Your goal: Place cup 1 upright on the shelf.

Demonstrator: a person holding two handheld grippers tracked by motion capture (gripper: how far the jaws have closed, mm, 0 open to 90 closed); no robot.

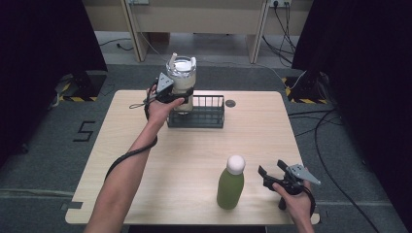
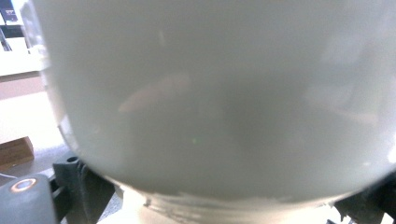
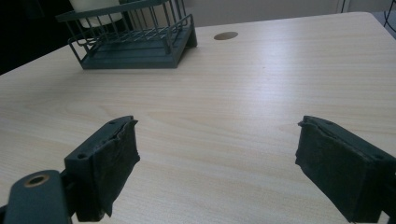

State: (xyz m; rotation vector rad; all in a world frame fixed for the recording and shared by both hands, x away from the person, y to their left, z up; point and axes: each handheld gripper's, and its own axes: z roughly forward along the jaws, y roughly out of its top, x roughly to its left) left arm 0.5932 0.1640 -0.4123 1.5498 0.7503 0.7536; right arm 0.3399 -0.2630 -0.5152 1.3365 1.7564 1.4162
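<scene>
At the far left of the bench (image 1: 194, 155), the left hand-held gripper (image 1: 176, 95) is clamped round a milky, probably heavy, slippery jar (image 1: 181, 80) over the wire rack (image 1: 206, 115), best gripped mid-body, while the right hand-held gripper (image 1: 273, 174) stands released beside 1 green bottle (image 1: 230, 187).

A pale wooden bench (image 1: 194, 160) stands on grey carpet (image 1: 43, 160), with a small round cable port (image 1: 230, 103) near its 12 o'clock edge. A black "5" (image 1: 84, 131) marks the floor at 9 o'clock. Black cables (image 1: 335, 145) trail at 3 o'clock (some run to wall sockets). Black curtains (image 1: 43, 39) flank both sides, and pale wooden furniture (image 1: 204, 19) stands at 12 o'clock.
</scene>
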